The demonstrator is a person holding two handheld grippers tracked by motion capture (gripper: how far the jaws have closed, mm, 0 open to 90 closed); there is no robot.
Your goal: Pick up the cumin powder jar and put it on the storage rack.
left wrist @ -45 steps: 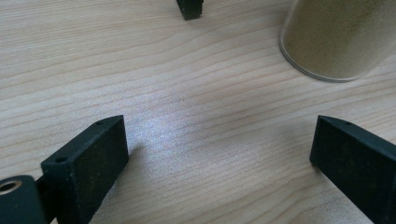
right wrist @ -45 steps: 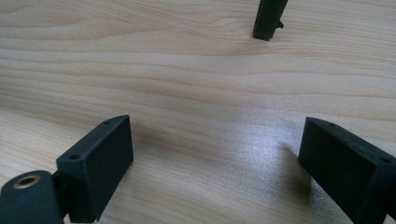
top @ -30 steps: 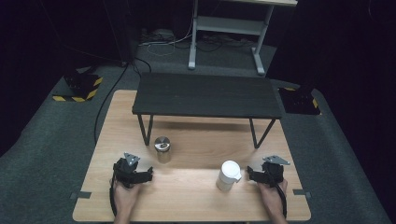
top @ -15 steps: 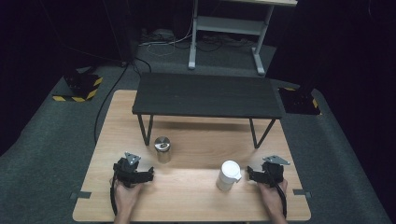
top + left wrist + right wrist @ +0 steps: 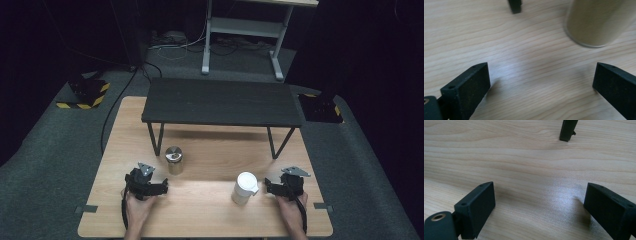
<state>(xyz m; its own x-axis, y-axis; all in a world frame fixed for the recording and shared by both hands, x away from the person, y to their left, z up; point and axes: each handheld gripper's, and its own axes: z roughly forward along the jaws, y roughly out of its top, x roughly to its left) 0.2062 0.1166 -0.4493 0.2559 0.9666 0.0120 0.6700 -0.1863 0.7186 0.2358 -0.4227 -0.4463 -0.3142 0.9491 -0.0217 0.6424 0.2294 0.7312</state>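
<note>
Nothing picked up yet; work judged barely begun. Left claw [image 5: 162, 187] spread wide and empty after a recent widening, nothing between its jaws, low over the worktop [image 5: 200, 210], just short of the metal cup [image 5: 174, 159]. Same cup seen ahead and to one side in the left gripper view [image 5: 596, 22], upright, untouched. Right claw [image 5: 267, 186] likewise spread and empty, just beside the white cup [image 5: 245, 187]. Black shelf [image 5: 222, 102] bare on top. Grasping and any moving of both cups left to do.
</note>
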